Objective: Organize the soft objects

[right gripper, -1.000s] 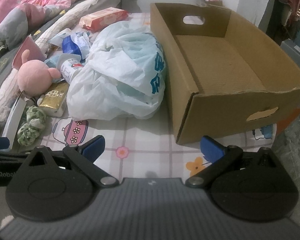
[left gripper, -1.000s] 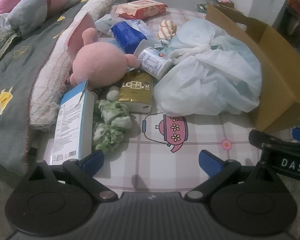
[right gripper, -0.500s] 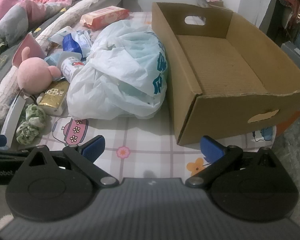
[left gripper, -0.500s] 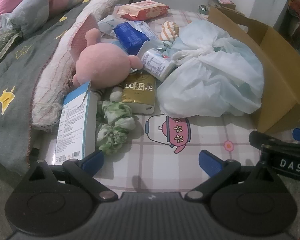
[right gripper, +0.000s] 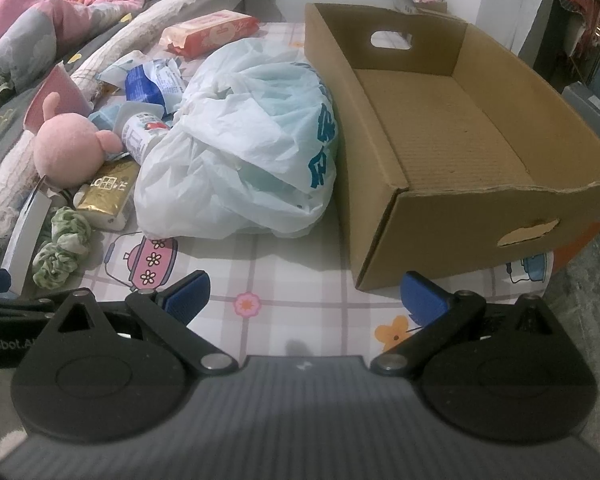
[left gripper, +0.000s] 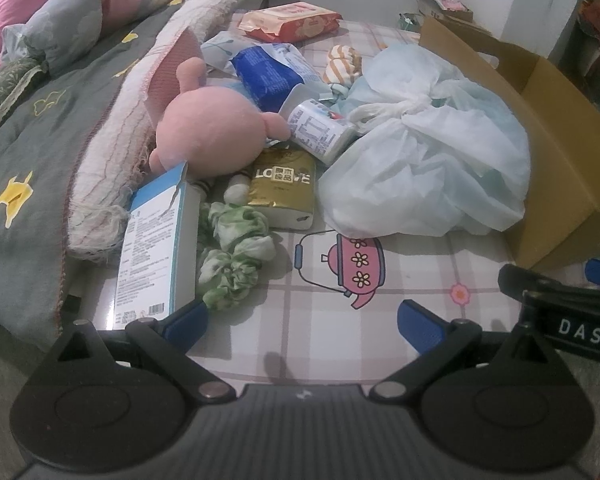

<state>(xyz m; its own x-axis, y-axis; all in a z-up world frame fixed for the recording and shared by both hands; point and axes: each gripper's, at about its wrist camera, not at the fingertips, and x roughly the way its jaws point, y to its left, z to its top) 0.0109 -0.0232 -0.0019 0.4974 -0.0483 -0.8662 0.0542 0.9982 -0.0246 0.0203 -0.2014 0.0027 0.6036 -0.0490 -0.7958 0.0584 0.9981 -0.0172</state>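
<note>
Task unstarted: brown cardboard box (right gripper: pixel 440 132) empty; round pink plush toy (left gripper: pixel 212 132), green fabric scrunchie (left gripper: pixel 236 252) and knotted white plastic bag (right gripper: pixel 244 160) on tabletop (left gripper: pixel 420 280); left claw (left gripper: pixel 300 320), right claw (right gripper: pixel 306 296) wide open, empty.

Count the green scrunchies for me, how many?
2. One green scrunchie lies beside the gold tissue pack; the other green scrunchie lies nearer the camera, beside the white box. More may hide underneath.
</note>
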